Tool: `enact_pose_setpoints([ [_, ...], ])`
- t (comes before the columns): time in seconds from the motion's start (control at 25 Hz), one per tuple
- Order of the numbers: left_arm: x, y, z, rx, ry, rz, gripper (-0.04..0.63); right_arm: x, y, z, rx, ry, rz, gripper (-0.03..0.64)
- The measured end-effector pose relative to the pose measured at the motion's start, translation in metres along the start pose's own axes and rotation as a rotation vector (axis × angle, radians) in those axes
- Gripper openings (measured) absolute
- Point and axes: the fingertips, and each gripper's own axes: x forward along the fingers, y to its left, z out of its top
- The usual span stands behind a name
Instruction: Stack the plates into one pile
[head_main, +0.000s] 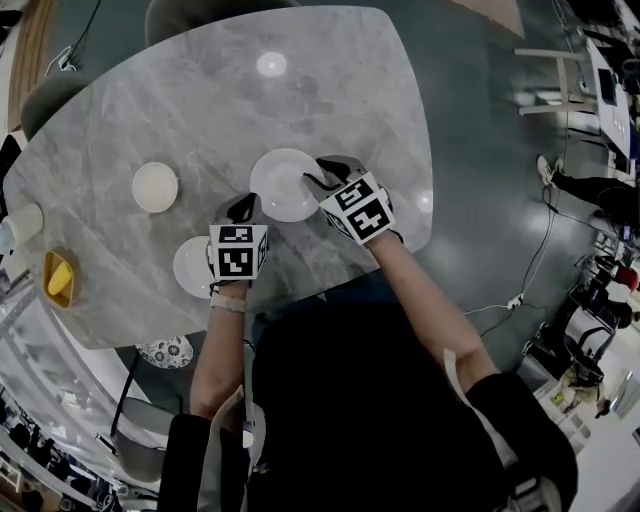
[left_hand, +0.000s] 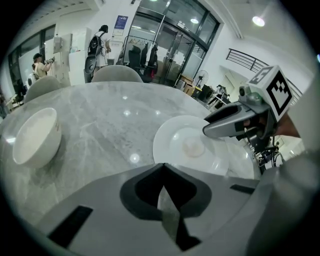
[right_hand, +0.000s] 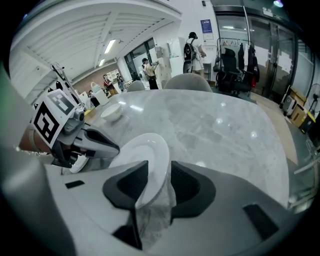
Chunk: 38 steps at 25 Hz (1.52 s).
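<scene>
A white plate (head_main: 283, 185) is seen lying near the middle of the grey marble bench (head_main: 330, 90), in front of the person. The right gripper (head_main: 315, 180) is reached in over the plate's right edge. In the right gripper view the jaws of the right gripper (right_hand: 155, 170) are held moderately apart, and the rim of the white plate (right_hand: 145, 155) is seen passing between them with a gap left on the right side, so the rim is not clamped. The bench (right_hand: 215, 125) is shown stretching away beyond it.

The left gripper (head_main: 240, 208) is held just beside the plate's lower left edge. In the left gripper view its jaws (left_hand: 162, 172) are pressed together with nothing caught between them. The white plate (left_hand: 190, 147) is seen just ahead on the bench (left_hand: 110, 115), with the right gripper (left_hand: 207, 131) lying over its far right rim.

A second plate (head_main: 190, 268) is set on the bench near the person's edge, partly covered by the left gripper's marker cube (head_main: 238, 250) in the head view. A small white bowl (head_main: 155, 187) is placed further left, well apart from the central plate; it is also shown in the left gripper view (left_hand: 35, 137) and, far off, in the right gripper view (right_hand: 111, 111). A yellow object (head_main: 58, 278) is seen at the bench's left edge. The three white pieces are laid apart, none on another.
</scene>
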Motion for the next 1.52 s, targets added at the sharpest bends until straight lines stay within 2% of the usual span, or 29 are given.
enact_pose_setpoints([
  [0.28,0.001,0.000,0.006,-0.009,-0.013,-0.013,0.009,0.002,-0.002,0.001,0.054,0.002,0.031,0.140],
  [0.52,0.002,0.000,0.006,-0.012,-0.030,-0.011,0.009,0.007,0.003,-0.006,0.155,0.025,0.111,0.140],
  [0.64,0.002,0.000,0.008,-0.012,-0.032,-0.013,0.009,0.006,0.003,-0.007,0.179,0.022,0.123,0.140],
  [1.04,-0.007,0.003,0.003,-0.036,-0.046,0.024,0.009,-0.008,0.015,0.010,0.309,-0.076,0.219,0.042],
  [1.16,-0.015,0.006,0.000,-0.059,-0.054,0.036,0.009,-0.012,0.025,0.017,0.313,-0.099,0.242,0.029],
  [1.52,-0.051,0.020,-0.020,-0.087,-0.085,0.084,0.009,-0.018,0.057,0.028,0.258,-0.134,0.233,0.026],
])
